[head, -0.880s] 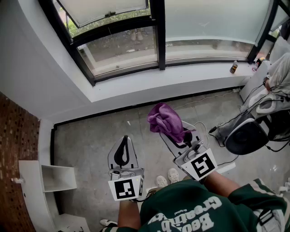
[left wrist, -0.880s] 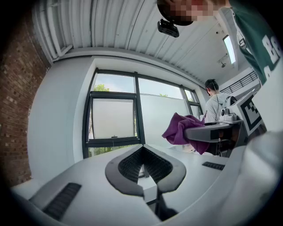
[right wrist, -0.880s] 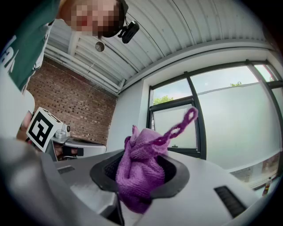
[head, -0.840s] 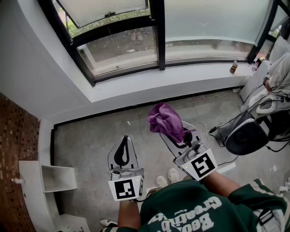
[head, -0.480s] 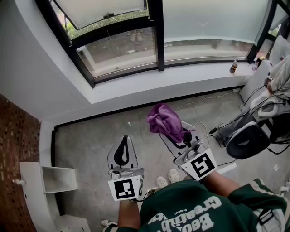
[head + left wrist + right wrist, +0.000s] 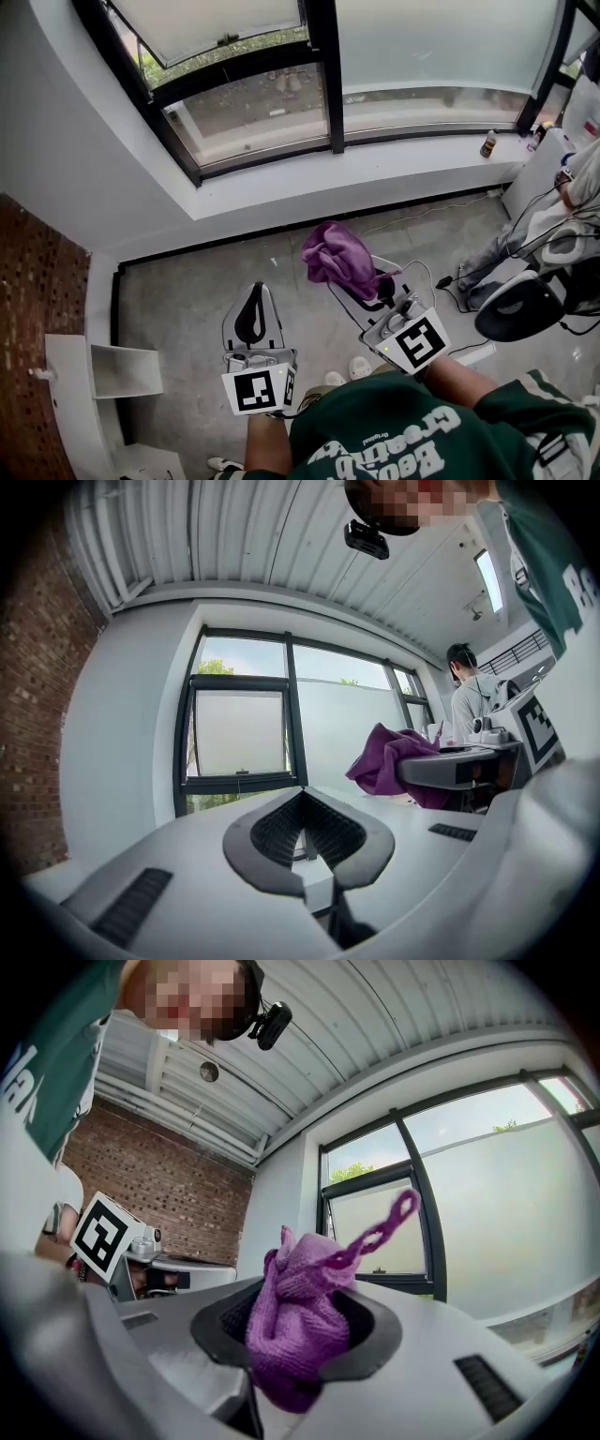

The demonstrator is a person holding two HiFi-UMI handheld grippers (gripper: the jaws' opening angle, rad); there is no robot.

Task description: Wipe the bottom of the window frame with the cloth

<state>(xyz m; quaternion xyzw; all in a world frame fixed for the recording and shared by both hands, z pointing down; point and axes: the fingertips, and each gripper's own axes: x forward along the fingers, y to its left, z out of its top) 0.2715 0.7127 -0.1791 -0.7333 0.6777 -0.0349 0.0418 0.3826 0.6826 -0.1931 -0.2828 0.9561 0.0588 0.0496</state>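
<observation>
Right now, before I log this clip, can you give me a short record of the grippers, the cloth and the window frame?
left gripper: jaws together, holding nothing
right gripper: shut on purple cloth
cloth position: bunched up, held above the floor, apart from the window
window frame bottom rail: black, nothing touching it
sill: white, with a small bottle near its right end
wiping: not yet begun

We see the cloth (image 6: pixel 337 255) as a soft, matt purple knit with a nubby weave. The left gripper (image 6: pixel 258 292) and right gripper (image 6: pixel 377 284) are smooth matt grey plastic with ribbed dark pads (image 6: pixel 277 831), and the window frame (image 6: pixel 324 75) looks like dark, slightly glossy metal.
</observation>
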